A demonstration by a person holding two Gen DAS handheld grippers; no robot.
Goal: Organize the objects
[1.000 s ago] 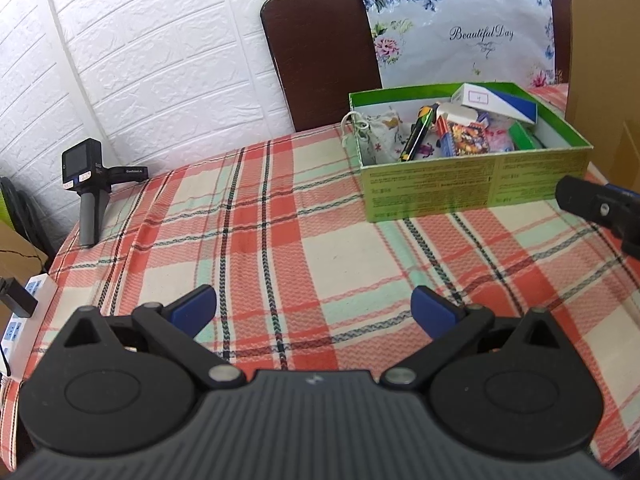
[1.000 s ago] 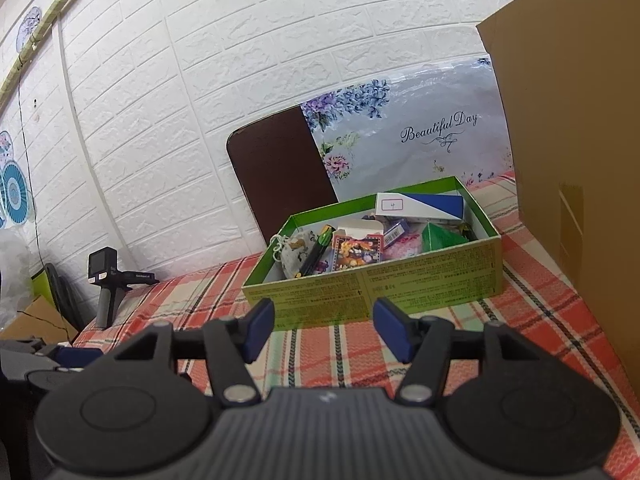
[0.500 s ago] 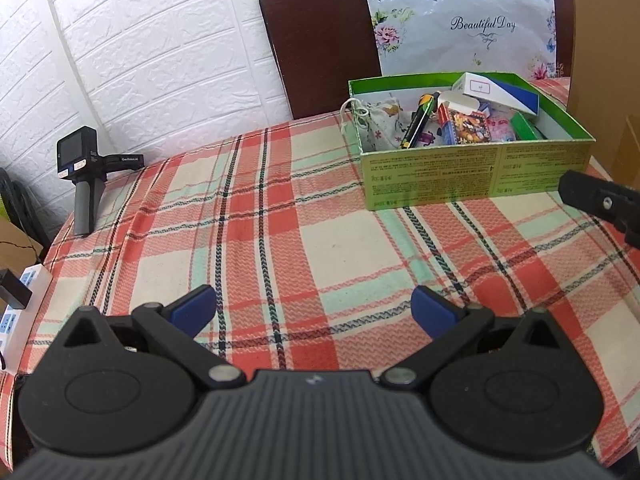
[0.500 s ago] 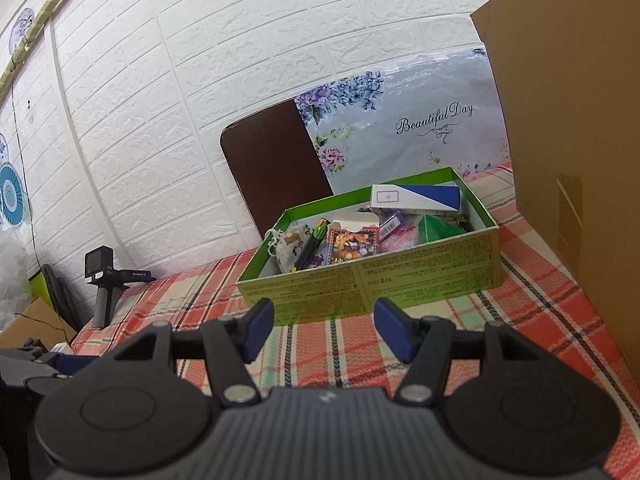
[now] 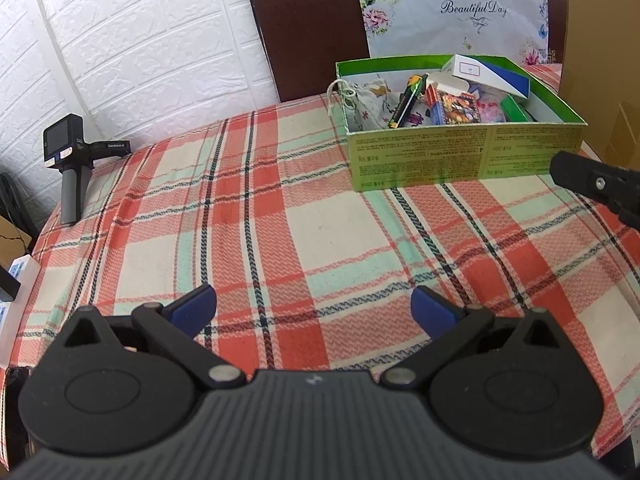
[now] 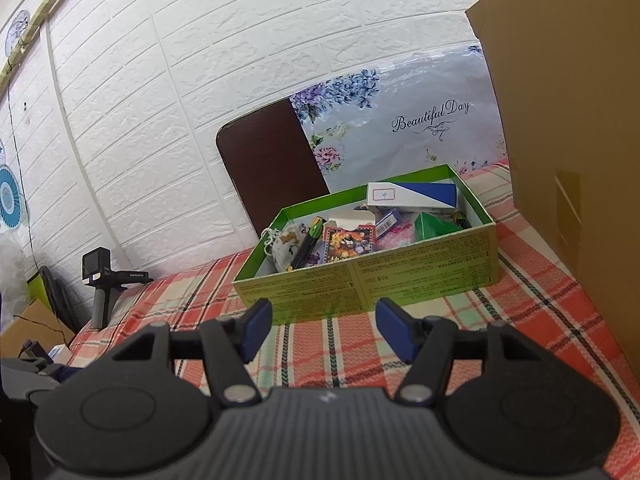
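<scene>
A green cardboard box stands on the plaid tablecloth. It holds a white-and-blue carton, a colourful card pack, a floral pouch, a pen and a green item. My left gripper hovers open over bare cloth, well short of the box. My right gripper faces the box's front wall from a short distance. Its jaws are opening and nothing is between them. Its black finger shows at the right edge of the left wrist view.
A small camera on a grey handle stands at the table's far left. A tall cardboard panel rises at the right. Behind the box are a brown chair back and a floral bag. A white power strip lies off the left edge.
The right gripper's jaws stand slightly wider apart than before. Both hands and the box stay where they were.
</scene>
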